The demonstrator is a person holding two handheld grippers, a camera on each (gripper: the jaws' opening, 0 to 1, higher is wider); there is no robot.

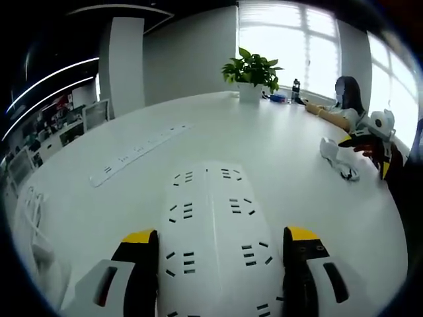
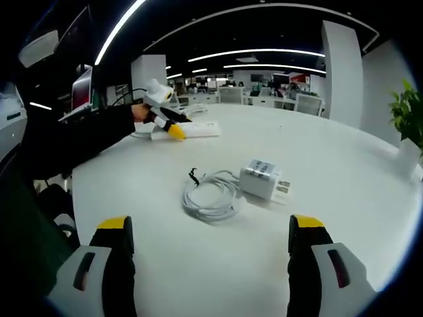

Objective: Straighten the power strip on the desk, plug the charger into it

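Note:
A white power strip (image 1: 211, 224) lies on the round white desk (image 1: 277, 139) and runs away from me between the jaws of my left gripper (image 1: 221, 236). Both yellow-tipped jaws press against its long edges. In the right gripper view, the same strip (image 2: 198, 129) shows far off with the left gripper (image 2: 168, 125) at its end. My right gripper (image 2: 211, 223) stands open above the desk, short of the white charger (image 2: 263, 179) and its coiled white cable (image 2: 210, 195). The left gripper view has the charger (image 1: 329, 148) at the right, beside the right gripper (image 1: 378, 142).
A long flat socket rail (image 1: 139, 152) lies across the desk at the left. A potted plant (image 1: 252, 71) and a bottle (image 1: 295, 89) stand at the far edge, where a person (image 1: 348, 105) sits. Office chairs (image 2: 305, 104) stand beyond the desk.

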